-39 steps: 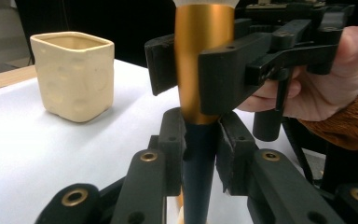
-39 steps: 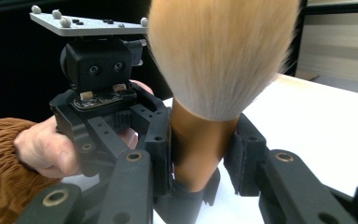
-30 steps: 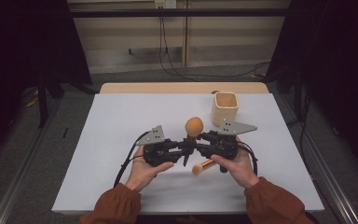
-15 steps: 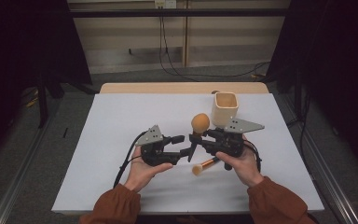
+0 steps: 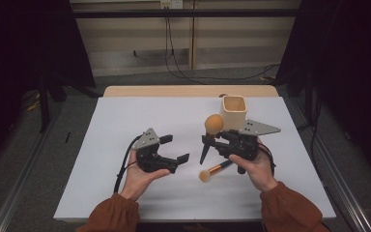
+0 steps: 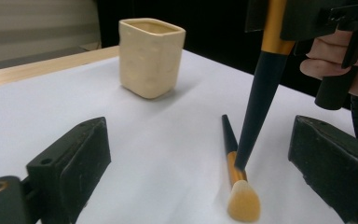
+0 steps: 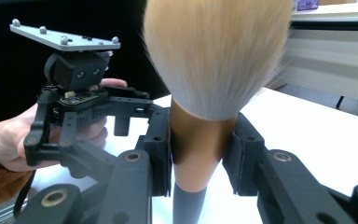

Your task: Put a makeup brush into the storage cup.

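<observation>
The left claw [image 5: 174, 148] has just sprung apart, releasing the big brush [image 5: 211, 130] to the right claw's [image 5: 206, 141] grasp.

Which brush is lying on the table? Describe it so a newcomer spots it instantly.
On the white table, look below the cream cup, just under the right gripper. The small brush lies flat there, gold handle, pale tip toward the person. The big brush stands upright, clamped in that gripper.
</observation>
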The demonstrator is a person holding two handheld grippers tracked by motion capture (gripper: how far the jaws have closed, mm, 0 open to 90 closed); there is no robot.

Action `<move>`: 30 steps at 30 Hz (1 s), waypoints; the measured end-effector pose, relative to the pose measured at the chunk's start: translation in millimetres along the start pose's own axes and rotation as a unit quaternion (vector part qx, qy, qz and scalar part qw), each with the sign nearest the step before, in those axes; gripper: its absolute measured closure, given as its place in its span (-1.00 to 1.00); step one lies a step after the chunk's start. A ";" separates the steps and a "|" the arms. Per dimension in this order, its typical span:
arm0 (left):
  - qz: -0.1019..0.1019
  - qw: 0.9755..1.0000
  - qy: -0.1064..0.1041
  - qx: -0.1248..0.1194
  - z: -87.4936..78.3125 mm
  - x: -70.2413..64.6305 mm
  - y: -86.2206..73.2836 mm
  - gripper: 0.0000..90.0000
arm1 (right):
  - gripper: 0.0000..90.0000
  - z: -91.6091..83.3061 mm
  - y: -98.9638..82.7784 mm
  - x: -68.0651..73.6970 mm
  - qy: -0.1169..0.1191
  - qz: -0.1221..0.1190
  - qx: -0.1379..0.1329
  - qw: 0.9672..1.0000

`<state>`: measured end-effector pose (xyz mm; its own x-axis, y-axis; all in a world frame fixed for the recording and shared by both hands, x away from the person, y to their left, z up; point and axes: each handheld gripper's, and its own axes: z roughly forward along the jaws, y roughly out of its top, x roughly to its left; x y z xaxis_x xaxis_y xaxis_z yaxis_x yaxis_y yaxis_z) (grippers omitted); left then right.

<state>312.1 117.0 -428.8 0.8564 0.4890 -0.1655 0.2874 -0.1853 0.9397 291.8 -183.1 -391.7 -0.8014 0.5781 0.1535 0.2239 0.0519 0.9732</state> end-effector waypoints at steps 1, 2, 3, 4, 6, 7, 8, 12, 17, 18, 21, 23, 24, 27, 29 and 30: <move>0.006 1.000 0.005 0.000 -2.9 1.6 -1.1 -0.92 | 0.46 -1.1 0.5 -0.8 -0.003 0.000 -0.001 1.000; 0.004 1.000 0.013 0.000 -6.0 3.0 -1.8 -0.92 | 0.46 -1.9 0.8 -1.6 -0.006 -0.001 0.000 1.000; 0.001 1.000 0.013 -0.001 -9.0 4.9 -2.4 -0.92 | 0.46 -2.7 1.0 -2.3 -0.009 -0.002 0.001 1.000; -0.002 1.000 0.015 -0.003 -11.8 6.5 -2.9 -0.92 | 0.46 -3.5 1.3 -3.1 -0.010 -0.002 0.000 1.000; -0.008 0.999 0.043 0.004 -17.4 8.6 -2.4 -0.96 | 0.46 -5.2 2.0 -4.8 -0.015 -0.003 -0.001 1.000; -0.015 0.999 0.052 0.004 -20.1 10.0 -2.1 -0.96 | 0.46 -6.1 2.5 -5.7 -0.016 -0.004 -0.001 1.000; -0.020 0.998 0.057 0.003 -22.7 11.0 -2.0 -0.96 | 0.46 -7.1 2.9 -6.7 -0.018 -0.003 -0.001 1.000; -0.005 0.998 0.060 -0.001 -32.7 12.6 -3.4 -0.96 | 0.46 -10.0 5.1 -11.2 -0.027 -0.009 0.002 1.000; -0.007 0.997 0.073 -0.002 -42.1 14.4 -7.1 -0.95 | 0.46 -14.5 8.1 -16.6 -0.037 -0.009 0.001 0.999; -0.008 0.997 0.078 -0.005 -44.0 15.2 -8.0 -0.95 | 0.46 -15.5 8.7 -18.3 -0.037 -0.006 0.000 0.999; -0.016 0.995 0.092 -0.020 -51.2 17.0 -11.1 -0.96 | 0.46 -18.0 10.4 -23.9 -0.046 -0.002 -0.004 0.999; -0.015 0.995 0.100 -0.021 -57.0 19.0 -12.7 -0.96 | 0.46 -19.5 11.6 -27.0 -0.051 -0.001 -0.004 0.999; -0.018 0.994 0.102 -0.022 -59.7 19.9 -13.6 -0.96 | 0.46 -20.1 12.4 -28.5 -0.053 -0.002 -0.004 0.999; -0.022 0.993 0.114 -0.021 -68.0 22.8 -15.7 -0.96 | 0.46 -21.8 14.6 -31.9 -0.060 -0.003 -0.003 0.998; -0.024 0.993 0.116 -0.025 -73.9 24.1 -16.1 -0.96 | 0.46 -22.6 16.4 -34.2 -0.066 -0.003 -0.001 0.998; -0.024 0.992 0.119 -0.026 -76.5 24.4 -16.4 -0.96 | 0.46 -22.9 17.6 -35.6 -0.068 -0.004 -0.002 0.998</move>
<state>295.5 197.2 -425.3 0.7149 0.6850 -0.1406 0.2968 -0.1153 0.9479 311.6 -221.4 -376.1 -0.7208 0.6826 0.1206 0.2148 0.0545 0.9751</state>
